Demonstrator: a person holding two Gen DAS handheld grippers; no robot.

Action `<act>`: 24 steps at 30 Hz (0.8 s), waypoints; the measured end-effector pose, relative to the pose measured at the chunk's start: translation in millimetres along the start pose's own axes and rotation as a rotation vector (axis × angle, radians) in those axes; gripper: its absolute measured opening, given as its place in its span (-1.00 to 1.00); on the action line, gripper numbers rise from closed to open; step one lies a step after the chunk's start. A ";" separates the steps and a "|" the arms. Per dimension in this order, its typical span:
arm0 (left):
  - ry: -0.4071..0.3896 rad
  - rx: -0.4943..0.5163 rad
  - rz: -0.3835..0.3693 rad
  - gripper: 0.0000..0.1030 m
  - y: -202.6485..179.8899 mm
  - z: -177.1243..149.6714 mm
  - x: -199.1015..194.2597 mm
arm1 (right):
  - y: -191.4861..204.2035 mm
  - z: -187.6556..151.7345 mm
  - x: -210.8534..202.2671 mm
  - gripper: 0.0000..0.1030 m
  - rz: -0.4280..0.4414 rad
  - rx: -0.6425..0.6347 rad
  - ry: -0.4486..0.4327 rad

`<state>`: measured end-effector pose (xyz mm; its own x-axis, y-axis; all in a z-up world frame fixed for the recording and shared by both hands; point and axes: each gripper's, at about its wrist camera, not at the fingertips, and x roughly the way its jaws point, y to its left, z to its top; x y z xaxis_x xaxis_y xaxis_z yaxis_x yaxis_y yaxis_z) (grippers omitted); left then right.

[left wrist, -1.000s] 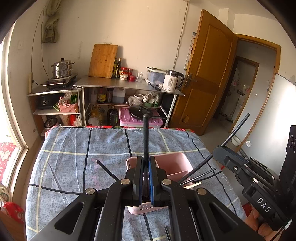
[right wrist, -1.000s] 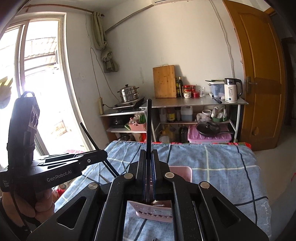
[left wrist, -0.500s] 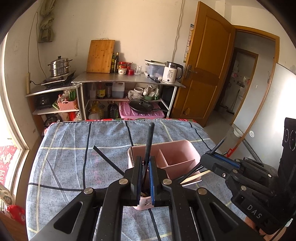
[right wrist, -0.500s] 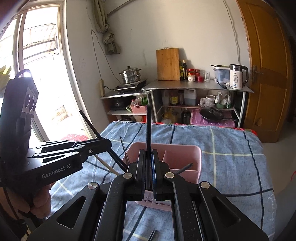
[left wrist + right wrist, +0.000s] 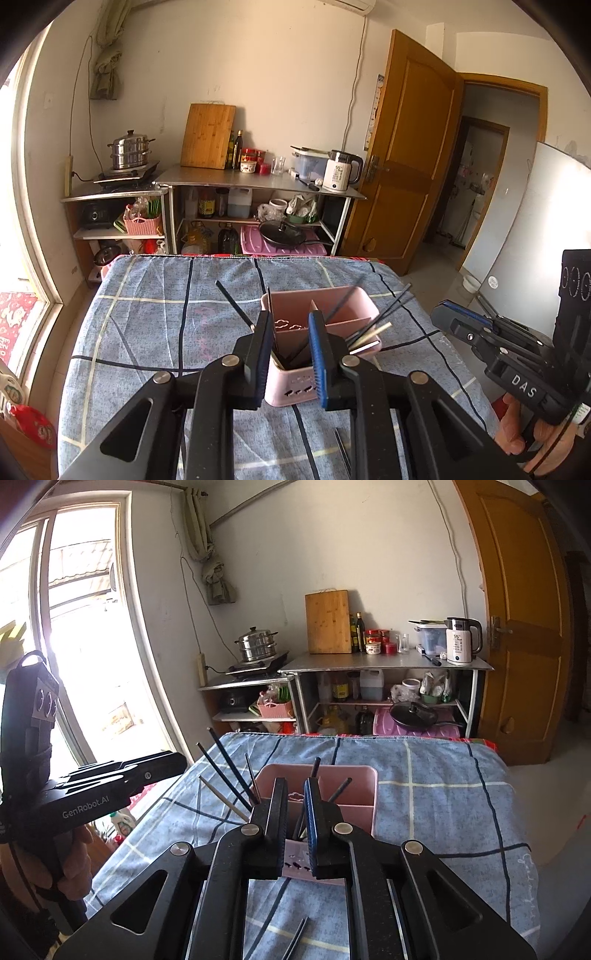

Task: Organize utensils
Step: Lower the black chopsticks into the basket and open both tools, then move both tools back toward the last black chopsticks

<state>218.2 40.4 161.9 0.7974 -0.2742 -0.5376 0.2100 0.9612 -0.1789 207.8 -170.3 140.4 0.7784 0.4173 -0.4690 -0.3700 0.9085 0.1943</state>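
A pink divided utensil holder stands on the blue checked tablecloth and holds several black chopsticks. It also shows in the right wrist view with black chopsticks leaning out. My left gripper is open and empty just above the holder's near compartment. My right gripper is open and empty over the holder. Each gripper shows from the side in the other view, the right gripper and the left gripper.
More black chopsticks lie on the tablecloth near me. A metal shelf with kettle, cutting board and pots stands by the far wall. A wooden door is at the right, a window at the left.
Both grippers were shut on a black chopstick each. They lowered over the holder, opened, and the chopsticks now rest in the holder.
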 end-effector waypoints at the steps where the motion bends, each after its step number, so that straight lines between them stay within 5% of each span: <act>1: -0.006 0.004 0.001 -0.60 -1.2 -4.3 -5.2 | 0.2 -2.5 -3.8 -0.81 -0.001 0.002 -0.001; 24: 0.099 -0.019 -0.067 -0.60 -21.6 -149.4 -39.0 | -2.4 -121.2 -51.0 -0.78 -0.021 0.072 0.135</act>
<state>98.1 25.8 63.7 0.7217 -0.3407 -0.6025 0.2500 0.9400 -0.2322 107.5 -196.4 59.4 0.7086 0.3956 -0.5842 -0.3131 0.9183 0.2421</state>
